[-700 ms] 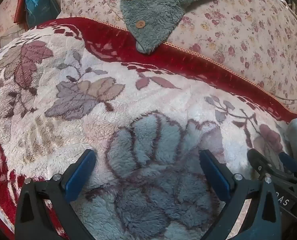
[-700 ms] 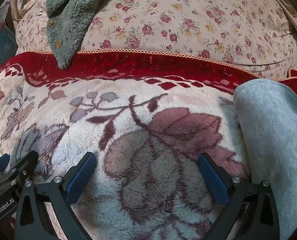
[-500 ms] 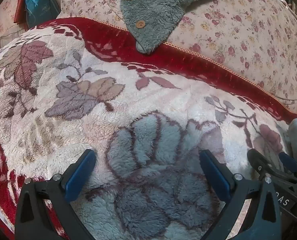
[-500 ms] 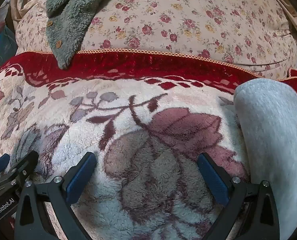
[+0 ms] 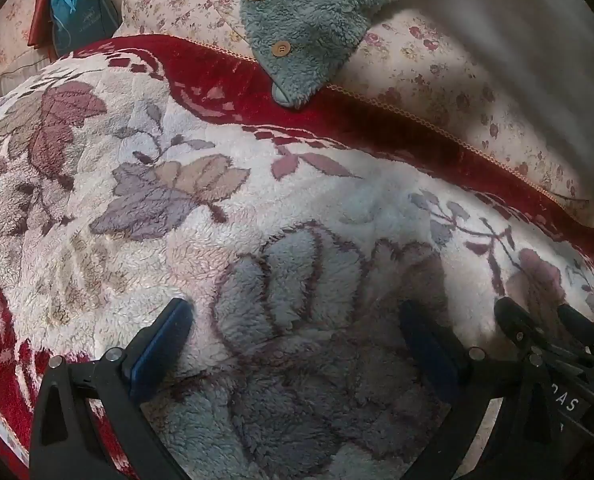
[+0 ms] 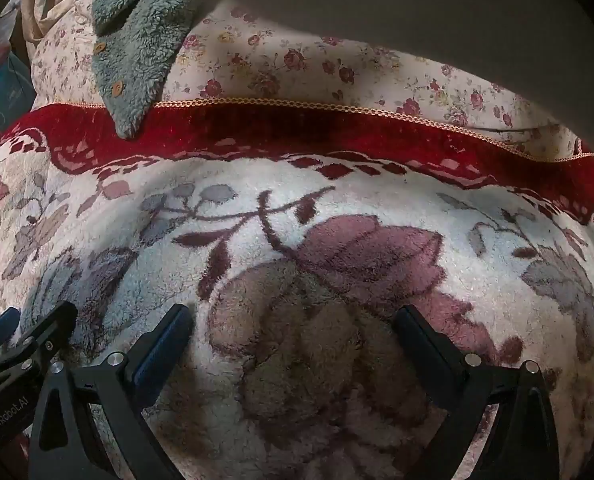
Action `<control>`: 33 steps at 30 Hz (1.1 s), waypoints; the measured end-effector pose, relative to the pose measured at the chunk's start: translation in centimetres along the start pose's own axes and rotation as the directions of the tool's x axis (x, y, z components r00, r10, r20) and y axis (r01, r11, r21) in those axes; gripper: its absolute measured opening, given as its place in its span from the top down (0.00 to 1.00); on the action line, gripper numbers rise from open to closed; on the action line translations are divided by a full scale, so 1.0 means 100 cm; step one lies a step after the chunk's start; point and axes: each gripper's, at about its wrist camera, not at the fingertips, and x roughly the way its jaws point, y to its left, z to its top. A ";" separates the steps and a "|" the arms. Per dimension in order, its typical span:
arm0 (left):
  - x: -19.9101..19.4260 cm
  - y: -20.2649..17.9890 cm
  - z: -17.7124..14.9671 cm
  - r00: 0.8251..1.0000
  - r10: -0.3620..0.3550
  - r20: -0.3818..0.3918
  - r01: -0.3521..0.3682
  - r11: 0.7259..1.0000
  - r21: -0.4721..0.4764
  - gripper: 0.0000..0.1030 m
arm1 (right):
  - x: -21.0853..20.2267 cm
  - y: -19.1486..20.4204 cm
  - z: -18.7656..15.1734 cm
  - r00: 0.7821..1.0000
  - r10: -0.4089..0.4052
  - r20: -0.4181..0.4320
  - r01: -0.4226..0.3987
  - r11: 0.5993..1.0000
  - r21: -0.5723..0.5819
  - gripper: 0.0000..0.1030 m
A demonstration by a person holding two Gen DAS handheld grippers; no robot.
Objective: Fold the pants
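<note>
Pants: one grey cloth, blurred, fills the top right of the left view (image 5: 537, 60) and the top of the right view (image 6: 417, 12); it hangs in front of the floral cushion, held by neither gripper. I cannot tell what carries it.
Pants, change: 0.5 s ago the grey cloth lay low at the right edge of both views, on the blanket; now it is up across the top and that patch of blanket is bare.
Left gripper: one (image 5: 297, 340), fingers spread wide, nothing between them, low over the blanket's grey-blue leaf; same place and spread as before.
Right gripper: one (image 6: 293, 340), fingers spread wide, nothing held, low over the brown and pink leaf; unchanged. Each gripper shows at the edge of the other's view, so the two sit side by side.
Blanket: one, fleecy white with leaf pattern and red border (image 5: 257, 200), (image 6: 337, 200); a shadow now darkens the border and the leaves near the fingers.
Cushion: one shows plainly, floral (image 5: 437, 72), (image 6: 297, 64), just behind the red border.
Fleece garment: one, green-grey with wooden buttons (image 5: 309, 28), (image 6: 137, 52); two buttons show in each view; its tip overlaps the red border.
Bag: one, blue, top left of the left view (image 5: 81, 20).
</note>
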 end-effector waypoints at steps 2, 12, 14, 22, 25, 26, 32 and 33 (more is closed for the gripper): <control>0.000 0.000 0.000 1.000 0.000 0.000 0.000 1.000 0.000 0.00 | 0.000 0.000 0.000 1.000 0.001 0.000 -0.001 1.000 0.000 0.00; 0.000 0.000 0.000 1.000 0.000 0.000 0.000 1.000 0.000 0.00 | 0.002 -0.001 -0.001 1.000 0.005 0.000 -0.005 1.000 0.004 0.00; 0.000 0.000 0.000 1.000 -0.001 0.000 0.001 1.000 0.000 0.00 | 0.002 0.000 -0.002 1.000 0.004 0.000 -0.004 1.000 0.003 0.00; 0.000 0.000 0.000 1.000 0.000 0.000 0.000 1.000 0.000 0.00 | 0.003 -0.001 -0.001 1.000 0.006 -0.001 -0.006 1.000 0.005 0.00; 0.000 0.000 0.000 1.000 0.000 0.000 0.000 1.000 0.000 0.00 | 0.003 0.000 -0.001 1.000 0.006 0.000 -0.006 1.000 0.005 0.00; 0.000 0.000 0.000 1.000 0.000 0.000 0.000 1.000 0.000 0.00 | 0.002 0.000 -0.002 1.000 0.006 0.000 -0.006 1.000 0.005 0.00; 0.000 -0.001 0.000 1.000 0.008 -0.001 -0.008 1.000 0.006 0.00 | 0.002 -0.001 -0.002 1.000 0.006 0.000 -0.006 1.000 0.005 0.00; -0.001 -0.003 0.003 1.000 0.004 -0.002 -0.004 1.000 0.003 0.00 | 0.002 0.000 -0.002 1.000 0.006 0.000 -0.006 1.000 0.005 0.00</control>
